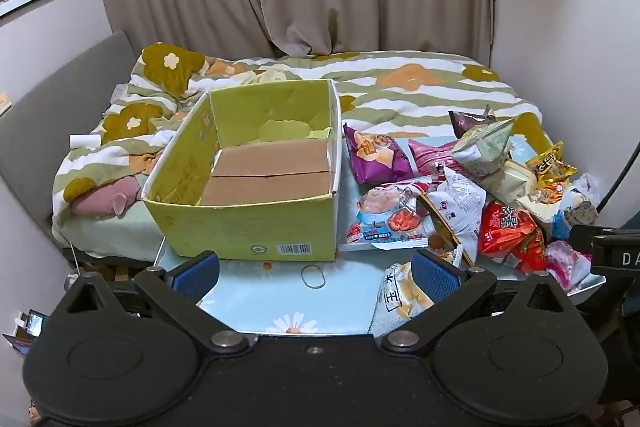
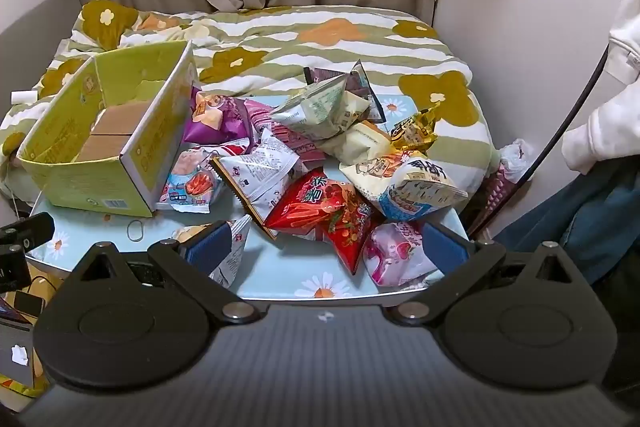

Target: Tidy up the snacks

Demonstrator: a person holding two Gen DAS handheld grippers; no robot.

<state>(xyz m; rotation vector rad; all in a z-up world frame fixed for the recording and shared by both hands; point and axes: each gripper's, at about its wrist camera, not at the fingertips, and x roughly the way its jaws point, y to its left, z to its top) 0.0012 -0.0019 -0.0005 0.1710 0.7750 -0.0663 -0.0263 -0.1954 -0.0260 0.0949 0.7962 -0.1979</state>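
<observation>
Both wide, empty: left gripper, right gripper. Snack pile dead ahead of right, nearer; yellow box facing left.

Left gripper tilting downward and forward, jaws standing fully apart, blue pads facing each other across an empty gap, nothing gripped. Right gripper tilting downward at a matching angle, jaws likewise spread wide, blue pads touching nothing on their inner faces. Right gripper showing at the right edge of the left wrist view, near and level with the left one. Sleeve in white and trouser leg in blue showing at far right.
</observation>
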